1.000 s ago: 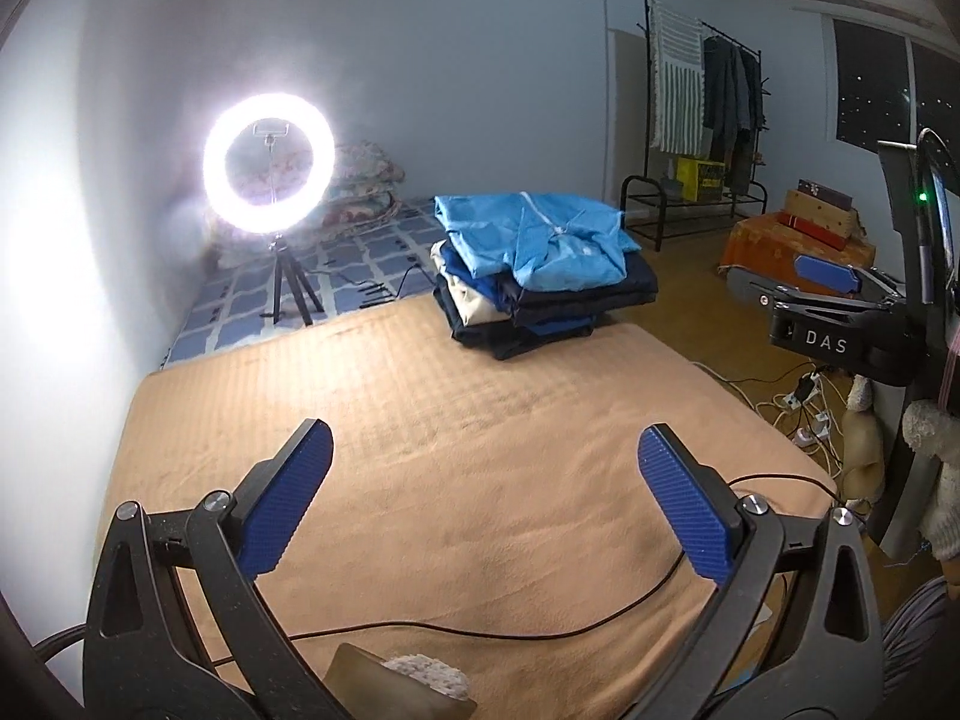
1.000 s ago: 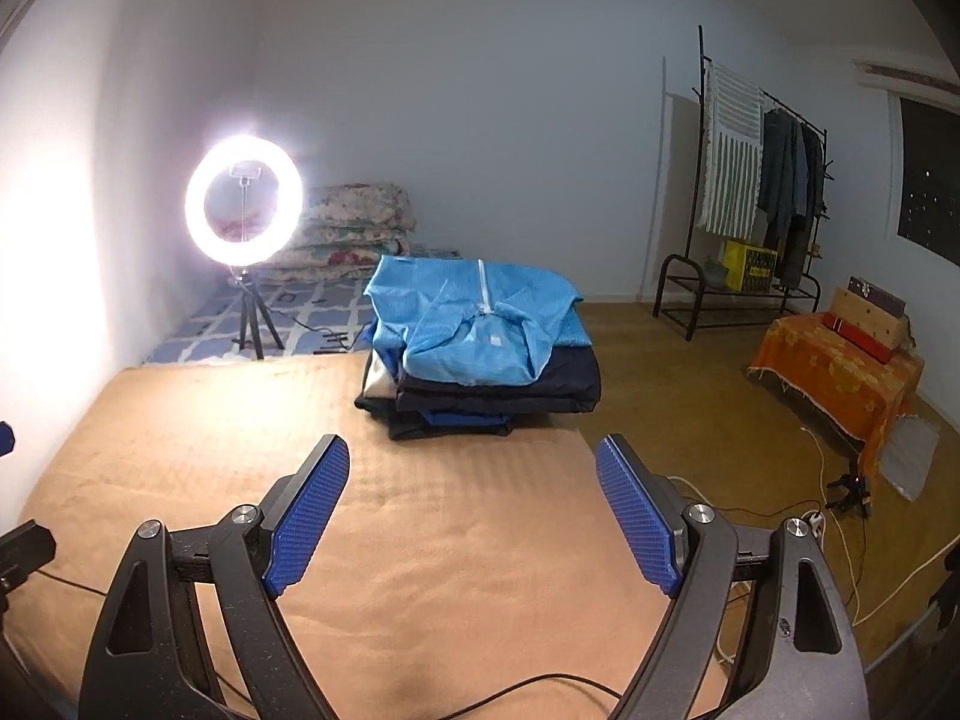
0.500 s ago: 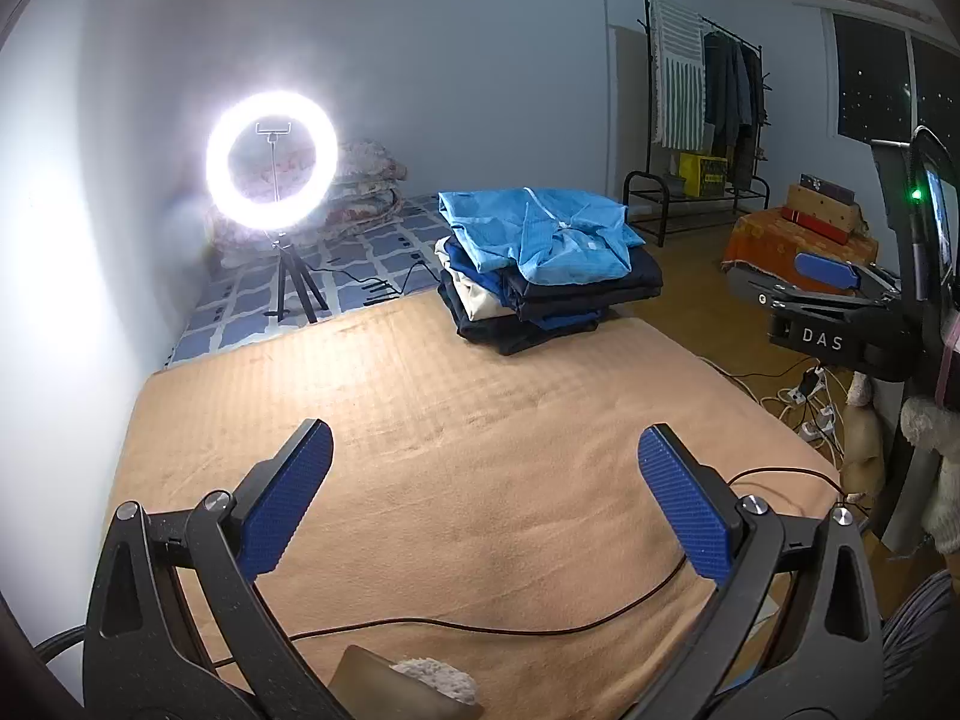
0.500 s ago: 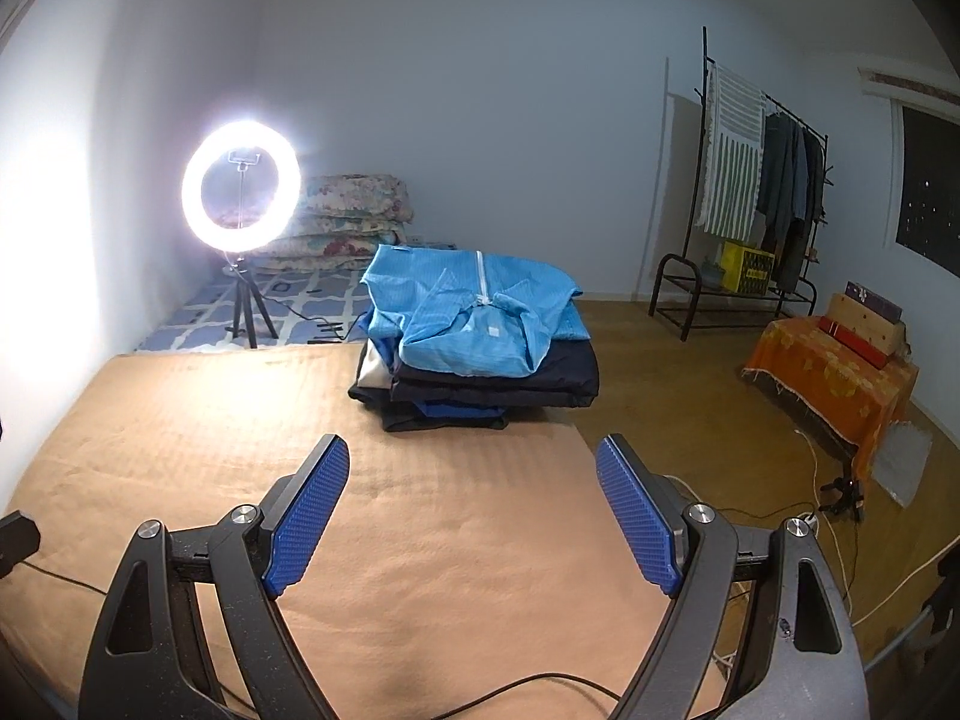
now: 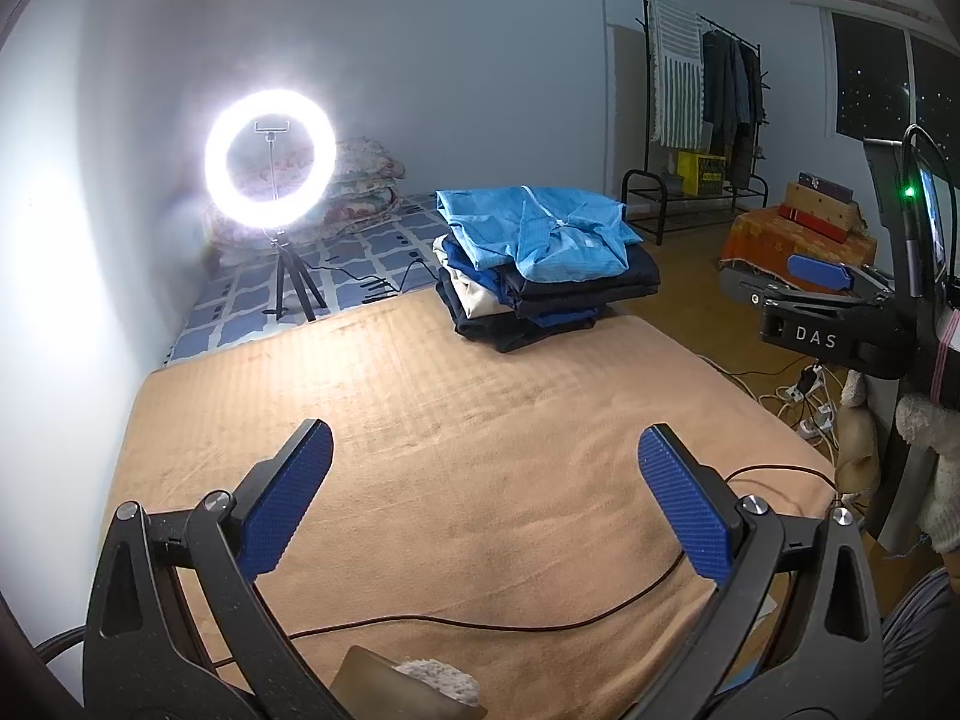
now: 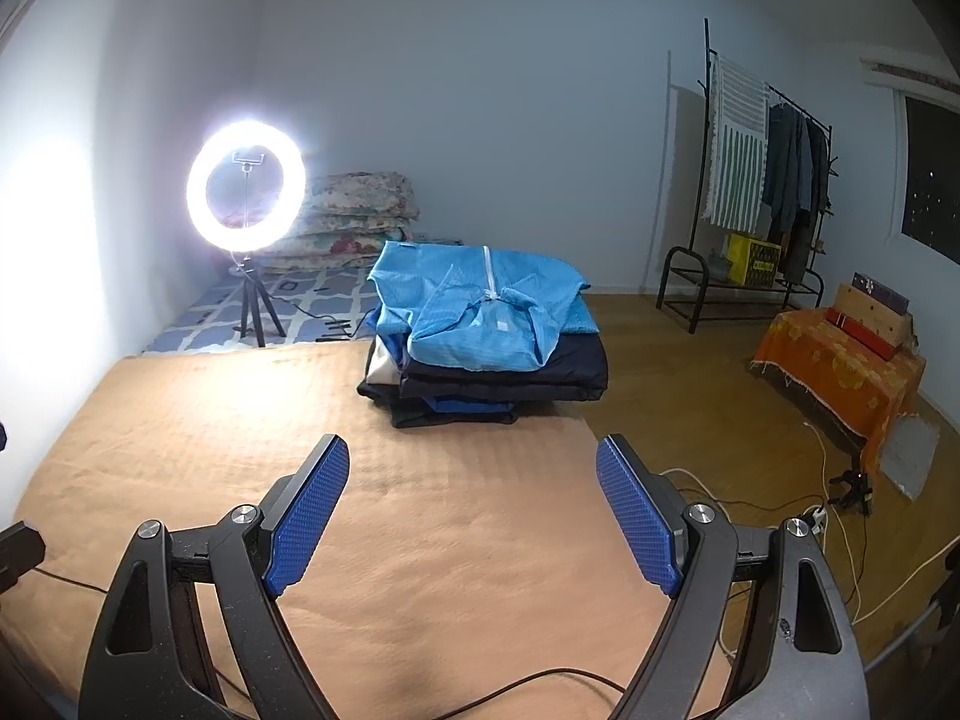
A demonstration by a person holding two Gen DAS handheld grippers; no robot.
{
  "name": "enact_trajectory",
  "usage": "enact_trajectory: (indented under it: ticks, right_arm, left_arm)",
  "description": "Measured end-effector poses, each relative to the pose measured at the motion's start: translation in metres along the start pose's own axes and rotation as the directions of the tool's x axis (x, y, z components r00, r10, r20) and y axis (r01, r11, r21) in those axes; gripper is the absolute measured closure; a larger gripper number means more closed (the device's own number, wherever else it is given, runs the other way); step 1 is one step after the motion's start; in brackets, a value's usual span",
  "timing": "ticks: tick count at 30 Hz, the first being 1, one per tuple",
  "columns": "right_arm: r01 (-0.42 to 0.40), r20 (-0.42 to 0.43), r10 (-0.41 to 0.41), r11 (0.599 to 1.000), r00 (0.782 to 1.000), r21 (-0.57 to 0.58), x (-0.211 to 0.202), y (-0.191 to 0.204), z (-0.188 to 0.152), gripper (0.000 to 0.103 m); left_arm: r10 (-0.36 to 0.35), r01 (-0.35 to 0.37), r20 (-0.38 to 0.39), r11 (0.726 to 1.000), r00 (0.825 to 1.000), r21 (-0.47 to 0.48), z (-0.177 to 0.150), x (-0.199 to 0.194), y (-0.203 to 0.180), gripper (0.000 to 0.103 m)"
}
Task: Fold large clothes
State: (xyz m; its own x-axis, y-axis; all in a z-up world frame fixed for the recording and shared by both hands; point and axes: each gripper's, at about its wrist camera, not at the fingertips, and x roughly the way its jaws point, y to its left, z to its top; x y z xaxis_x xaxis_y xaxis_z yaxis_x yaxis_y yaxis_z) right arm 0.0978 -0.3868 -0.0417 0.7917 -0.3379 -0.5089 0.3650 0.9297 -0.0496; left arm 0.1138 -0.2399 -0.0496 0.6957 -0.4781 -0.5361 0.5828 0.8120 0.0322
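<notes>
Clothes stack (image 6: pixel 483 342) sits at the far end of the tan blanket (image 6: pixel 420 540), all places here given relative to that stack: light-blue zip garment (image 6: pixel 480 306) folded on top, dark navy pieces and a bit of cream under it. Ring light (image 6: pixel 245 186) on its tripod stands left of the stack and slightly behind; clothes rack (image 6: pixel 762 180) is behind and to the right; orange-draped box (image 6: pixel 840 360) is well to the right. Left gripper (image 5: pixel 483 498) and right gripper (image 6: pixel 471 510) both hover over bare blanket well short of the stack, fingers spread wide, nothing between the pads. Step, my read: between garments (the stack looks done and no unfolded item is laid out in either view). Next move probably calls for fetching a fresh large garment and spreading it flat on the blanket on the near side of the stack; where that garment would come from isn't visible. A thin black cable (image 5: pixel 480 624) crosses the blanket nearest the grippers, so watch for snagging. Readable text: "DAS" in white on the black body of the right gripper (image 5: pixel 816 336), seen from the left wrist camera. Yellow crate (image 6: pixel 753 255) on the rack's lower shelf may carry print, too small to read.
</notes>
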Motion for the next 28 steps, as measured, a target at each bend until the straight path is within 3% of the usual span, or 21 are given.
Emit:
enact_trajectory:
  ticks: [24, 28]
  right_arm:
    - [-0.002, -0.013, 0.002, 1.000, 1.000, 0.003, 0.0019, -0.0005, -0.0038, 0.018]
    - [-0.004, -0.015, 0.004, 1.000, 1.000, 0.001, 0.0023, -0.0005, -0.0044, 0.018]
  left_arm:
    - [-0.009, 0.009, 0.016, 1.000, 1.000, 0.017, -0.0015, -0.0012, -0.0033, 0.000]
    - [0.025, -0.026, 0.049, 0.999, 0.998, 0.028, -0.0014, -0.0054, -0.0063, 0.000]
